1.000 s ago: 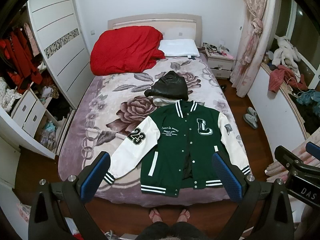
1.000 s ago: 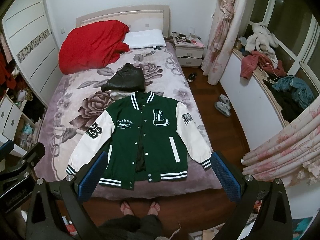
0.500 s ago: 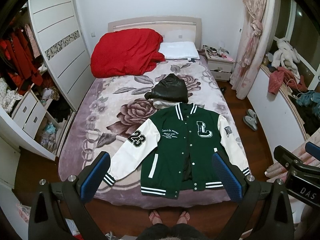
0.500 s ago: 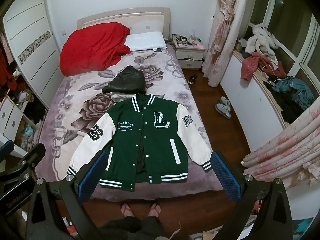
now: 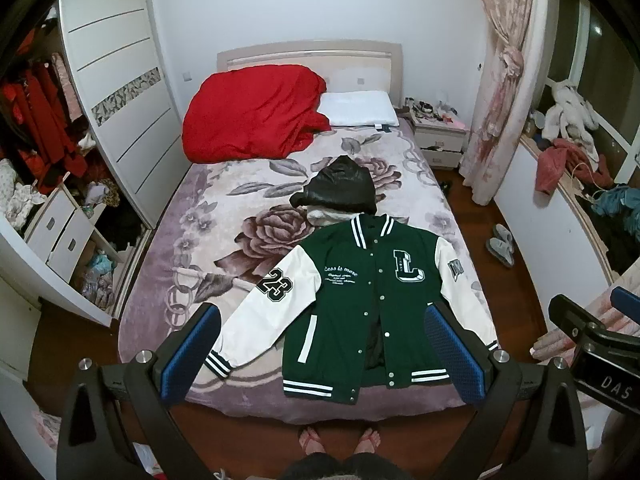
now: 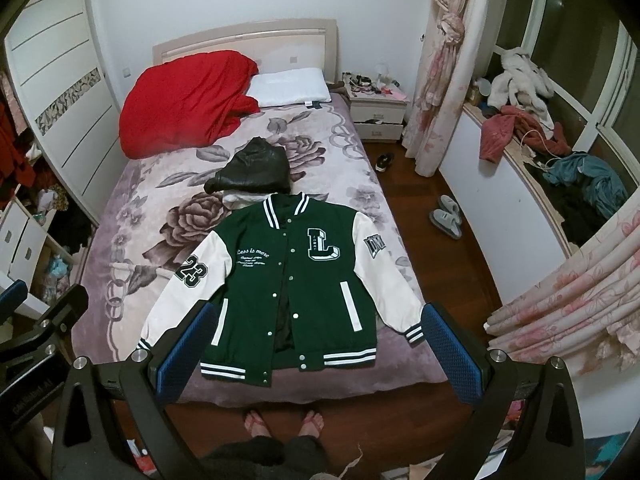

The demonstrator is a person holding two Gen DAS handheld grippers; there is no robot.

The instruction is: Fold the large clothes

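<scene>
A green varsity jacket point(image 5: 360, 300) with white sleeves lies flat, front up and sleeves spread, at the foot of the bed point(image 5: 208, 208); it also shows in the right wrist view point(image 6: 288, 280). My left gripper point(image 5: 320, 352) is open and empty, held high above the bed's foot end. My right gripper point(image 6: 316, 348) is open and empty at the same height. The right gripper's body shows at the right edge of the left wrist view point(image 5: 596, 344).
A folded black leather garment point(image 5: 336, 192) lies just beyond the jacket's collar. A red duvet point(image 5: 252, 112) and white pillow point(image 5: 356, 108) sit at the headboard. Wardrobe and open drawers point(image 5: 60, 232) stand left; nightstand point(image 5: 440, 140), slippers point(image 5: 500, 240) and cluttered sill point(image 6: 540, 140) right. The person's feet point(image 5: 340, 438) stand below.
Both grippers have drifted slightly back and up, so the jacket and bed sit a little lower in both views. Both stay open; the jacket has not moved.
</scene>
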